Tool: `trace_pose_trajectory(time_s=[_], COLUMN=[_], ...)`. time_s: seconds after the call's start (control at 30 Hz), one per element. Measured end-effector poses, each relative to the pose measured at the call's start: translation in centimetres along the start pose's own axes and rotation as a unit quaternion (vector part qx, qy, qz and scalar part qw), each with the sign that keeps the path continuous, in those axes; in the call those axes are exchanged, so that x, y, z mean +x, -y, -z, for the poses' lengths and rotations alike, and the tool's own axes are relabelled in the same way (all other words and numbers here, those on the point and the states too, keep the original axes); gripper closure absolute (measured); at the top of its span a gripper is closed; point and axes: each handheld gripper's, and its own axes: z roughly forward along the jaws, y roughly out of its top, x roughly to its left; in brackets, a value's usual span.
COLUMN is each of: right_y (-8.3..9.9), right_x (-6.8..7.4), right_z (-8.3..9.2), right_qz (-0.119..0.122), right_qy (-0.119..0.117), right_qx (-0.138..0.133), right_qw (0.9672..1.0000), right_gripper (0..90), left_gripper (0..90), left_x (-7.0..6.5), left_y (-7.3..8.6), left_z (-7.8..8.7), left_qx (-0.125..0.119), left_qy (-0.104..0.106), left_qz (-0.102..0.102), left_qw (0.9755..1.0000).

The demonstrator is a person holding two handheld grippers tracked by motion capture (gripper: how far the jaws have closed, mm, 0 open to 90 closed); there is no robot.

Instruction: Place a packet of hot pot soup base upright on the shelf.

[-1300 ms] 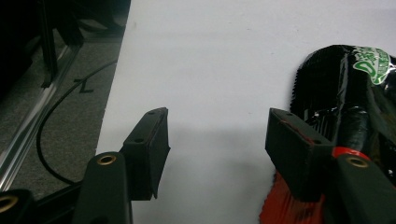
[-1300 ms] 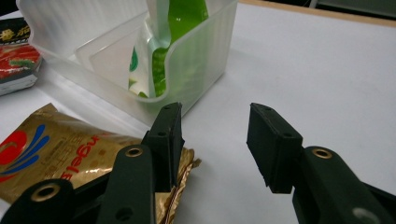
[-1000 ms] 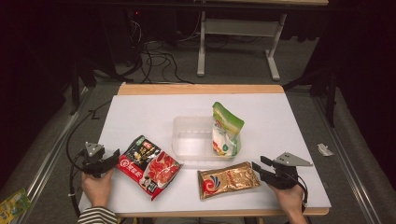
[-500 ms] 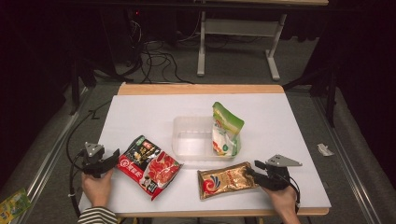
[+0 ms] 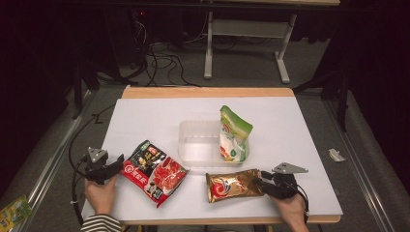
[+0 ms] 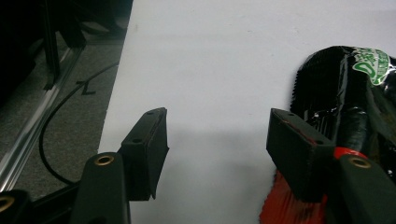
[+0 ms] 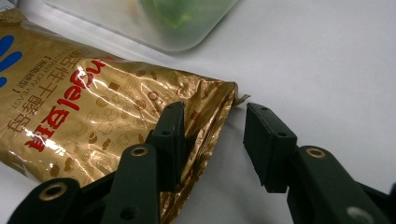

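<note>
White tabletop in a dark room: one green pouch (image 5: 234, 135) stands in the clear plastic tub (image 5: 196, 142). Right gripper (image 5: 263, 182), jaws half-open and just closing, straddles the gold foil pouch's (image 7: 84, 107) edge, not yet gripping. Left gripper (image 5: 116, 164) waits wide beside the red-black packet (image 5: 152, 171).

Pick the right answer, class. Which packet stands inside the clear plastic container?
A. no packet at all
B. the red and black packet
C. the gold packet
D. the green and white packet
D: the green and white packet stands upright in the right end of the clear plastic container, while the other two packets lie flat on the table.
</note>
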Motion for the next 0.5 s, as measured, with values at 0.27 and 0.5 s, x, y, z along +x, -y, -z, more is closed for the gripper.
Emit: trace_pose_trajectory(time_s=[0.27,0.5], right_y=[0.12,-0.16], right_x=[0.83,0.97], right_z=[-0.12,-0.25], right_qz=[0.029,0.036], right_qy=[0.004,-0.003], right_qx=[0.003,0.013], right_qw=[0.9996,0.9993], right_gripper=[75.4,85.2], left_gripper=[38.9,38.9], left_x=[0.01,0.02], left_y=[-0.01,0.0], left_z=[0.0,-0.01], left_qx=[0.0,-0.001], left_qy=[-0.001,0.0], left_qz=[0.001,0.002], left_qw=[1.0,1.0])
